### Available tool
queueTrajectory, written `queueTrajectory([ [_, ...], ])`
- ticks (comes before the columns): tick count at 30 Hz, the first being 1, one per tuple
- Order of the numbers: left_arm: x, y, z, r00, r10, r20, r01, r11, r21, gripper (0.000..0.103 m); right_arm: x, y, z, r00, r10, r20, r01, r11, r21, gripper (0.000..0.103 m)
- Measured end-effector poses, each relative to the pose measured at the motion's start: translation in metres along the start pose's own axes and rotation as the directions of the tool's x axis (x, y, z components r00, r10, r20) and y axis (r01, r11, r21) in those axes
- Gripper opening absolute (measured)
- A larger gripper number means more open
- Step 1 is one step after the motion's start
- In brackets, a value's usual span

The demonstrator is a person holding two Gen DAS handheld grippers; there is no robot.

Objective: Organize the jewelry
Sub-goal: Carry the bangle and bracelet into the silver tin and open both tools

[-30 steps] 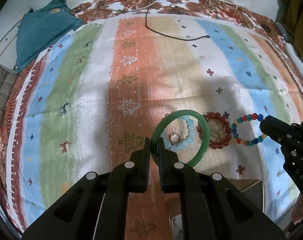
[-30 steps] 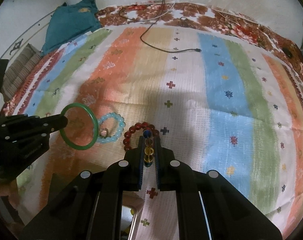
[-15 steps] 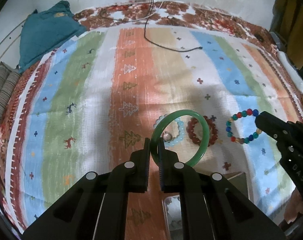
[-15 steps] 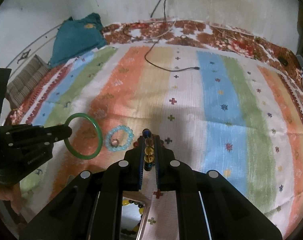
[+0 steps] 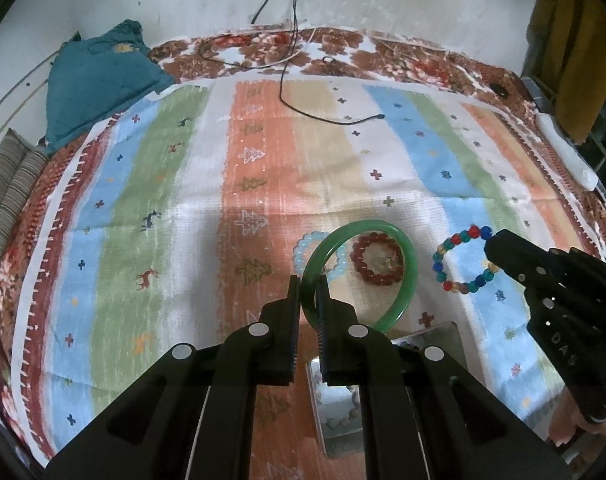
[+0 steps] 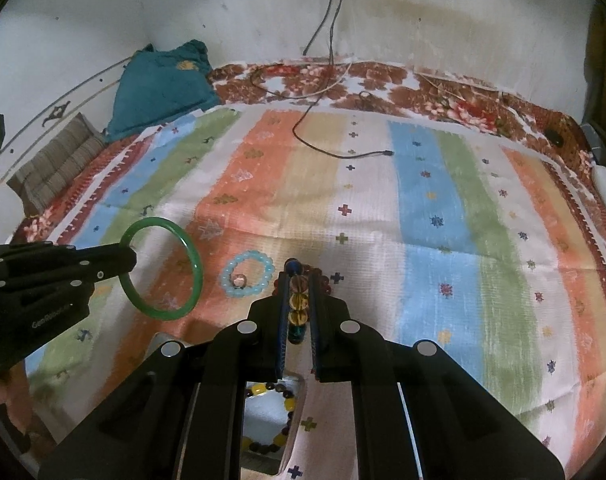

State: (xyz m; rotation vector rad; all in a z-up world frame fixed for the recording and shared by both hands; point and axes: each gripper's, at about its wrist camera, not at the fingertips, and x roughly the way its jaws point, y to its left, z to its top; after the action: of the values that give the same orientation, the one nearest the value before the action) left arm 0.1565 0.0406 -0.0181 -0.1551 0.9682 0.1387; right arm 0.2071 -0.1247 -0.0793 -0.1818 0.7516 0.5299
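My left gripper (image 5: pixel 310 284) is shut on a green jade bangle (image 5: pixel 408 276) and holds it above the striped cloth; the bangle also shows in the right wrist view (image 6: pixel 191 258). My right gripper (image 6: pixel 297 280) is shut on a multicolour bead bracelet (image 6: pixel 297 304), which also shows in the left wrist view (image 5: pixel 449 254). A light-blue bead bracelet (image 6: pixel 247 265) with a small ring (image 6: pixel 239 279) inside it and a dark red bead bracelet (image 5: pixel 377 260) lie on the cloth. A silvery open box (image 5: pixel 343 412) sits below the grippers, holding beaded bracelets.
The striped blanket (image 6: pixel 423 240) covers a bed. A black cable (image 6: pixel 331 148) lies across its far part. A teal cushion (image 6: pixel 163 88) and a striped folded cloth (image 6: pixel 51 172) sit at the far left. A wall stands behind.
Both grippers have risen and drawn back from the cloth with their bracelets held. The bracelets on the cloth look smaller and farther, and more of the wall shows.
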Motion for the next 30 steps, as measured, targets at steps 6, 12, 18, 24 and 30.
queueTrajectory([
  [6, -0.012, -0.009, -0.008, 1.000, 0.014, 0.027, -0.015, 0.999, 0.037, 0.007, -0.018, 0.009, -0.005, 0.999, -0.012, 0.038, 0.013, 1.000, -0.016, 0.010],
  [12, -0.019, -0.011, -0.014, 0.999, 0.003, 0.038, -0.005, 0.999, 0.041, 0.007, -0.030, 0.012, -0.011, 0.998, -0.011, 0.059, 0.013, 1.000, -0.023, 0.010],
  [18, -0.028, -0.013, -0.023, 0.999, 0.009, 0.053, -0.011, 0.999, 0.045, 0.007, -0.039, 0.018, -0.020, 0.998, -0.008, 0.065, 0.010, 0.999, -0.036, 0.010],
  [24, -0.036, -0.017, -0.033, 0.998, 0.002, 0.066, -0.005, 0.998, 0.055, 0.007, -0.048, 0.021, -0.029, 0.998, 0.007, 0.068, -0.004, 0.999, -0.038, 0.010],
  [30, -0.040, -0.018, -0.043, 0.998, 0.000, 0.066, -0.004, 0.999, 0.053, 0.007, -0.052, 0.024, -0.036, 0.998, 0.016, 0.060, -0.014, 0.999, -0.044, 0.010],
])
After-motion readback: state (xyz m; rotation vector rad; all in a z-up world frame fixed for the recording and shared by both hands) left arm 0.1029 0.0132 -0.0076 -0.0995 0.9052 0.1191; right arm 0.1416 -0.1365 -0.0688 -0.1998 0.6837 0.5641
